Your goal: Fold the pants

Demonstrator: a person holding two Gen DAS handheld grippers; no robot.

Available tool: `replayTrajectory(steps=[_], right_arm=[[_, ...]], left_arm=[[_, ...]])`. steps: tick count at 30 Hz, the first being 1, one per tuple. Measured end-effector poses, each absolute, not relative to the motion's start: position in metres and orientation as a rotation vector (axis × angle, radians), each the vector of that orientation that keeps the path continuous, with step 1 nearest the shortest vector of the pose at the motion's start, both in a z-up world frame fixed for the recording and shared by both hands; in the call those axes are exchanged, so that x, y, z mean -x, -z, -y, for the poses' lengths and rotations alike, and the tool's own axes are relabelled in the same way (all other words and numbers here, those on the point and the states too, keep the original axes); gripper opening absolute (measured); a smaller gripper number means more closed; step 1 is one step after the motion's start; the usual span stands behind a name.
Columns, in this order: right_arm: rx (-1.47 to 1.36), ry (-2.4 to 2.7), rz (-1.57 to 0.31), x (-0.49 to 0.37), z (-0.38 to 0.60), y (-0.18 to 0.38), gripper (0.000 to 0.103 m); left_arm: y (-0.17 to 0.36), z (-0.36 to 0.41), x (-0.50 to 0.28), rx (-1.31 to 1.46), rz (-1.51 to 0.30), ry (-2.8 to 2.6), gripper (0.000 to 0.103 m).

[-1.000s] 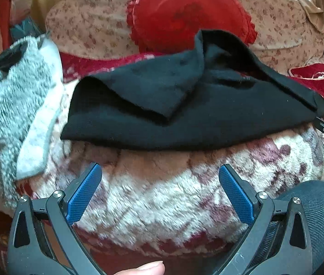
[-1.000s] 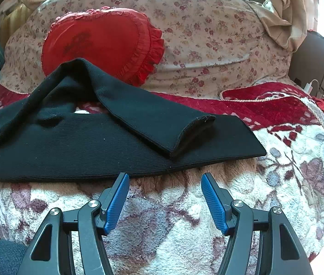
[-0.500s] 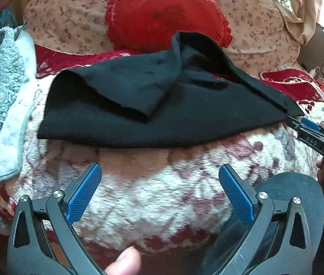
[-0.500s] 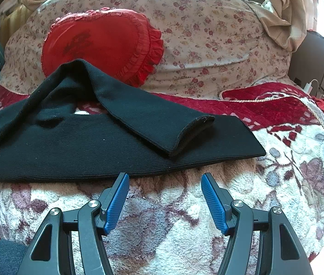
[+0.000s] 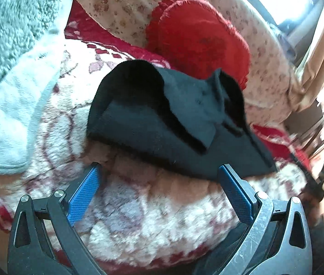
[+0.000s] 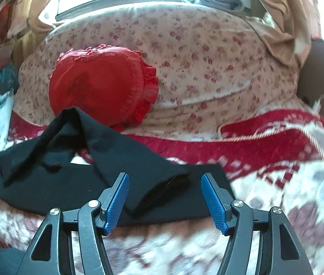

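The black pants (image 5: 162, 128) lie across a fluffy red-and-cream blanket (image 5: 157, 210), one leg flopped loosely over the other. In the right wrist view the pants (image 6: 75, 178) stretch to the left, and the upper leg's open cuff (image 6: 168, 188) sits between my fingers. My right gripper (image 6: 164, 200) is open, right over that cuff end. My left gripper (image 5: 159, 190) is open and empty, just short of the pants' near edge, with its right fingertip at the cloth.
A red heart-shaped cushion (image 6: 102, 84) leans on a large floral pillow (image 6: 207, 59) behind the pants. A grey fluffy blanket (image 5: 13, 45) is piled at the left. A curtain (image 6: 283, 18) and a window are at the back.
Both grippers have moved forward toward the pants. The left one has swung to the left end and tilted. The right one has come over the cuff. Both stay open.
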State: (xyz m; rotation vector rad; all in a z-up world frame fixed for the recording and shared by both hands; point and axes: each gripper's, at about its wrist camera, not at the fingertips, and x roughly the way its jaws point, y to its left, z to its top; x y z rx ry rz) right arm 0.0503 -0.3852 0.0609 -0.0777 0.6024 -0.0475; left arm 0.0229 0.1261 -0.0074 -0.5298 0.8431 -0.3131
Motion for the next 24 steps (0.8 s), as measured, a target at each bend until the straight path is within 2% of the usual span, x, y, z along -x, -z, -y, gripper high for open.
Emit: replayTrajectory(steps=[5,13,24], right_arm=[[-0.055,0.068,-0.642,-0.049,0.402,-0.051,0.063],[-0.062,0.100,-0.640,-0.041,0.406,-0.052,0.063],[0.015,0.113,-0.656,-0.043,0.394,-0.050,0.063]], left_arm=[[0.003,-0.126,-0.036,0.555,-0.819,0.282,0.101],[-0.012,-0.068,-0.017,0.167,-0.883,-0.026,0.101],[-0.023,-0.037,-0.002,0.007,-0.861,-0.072,0.101]])
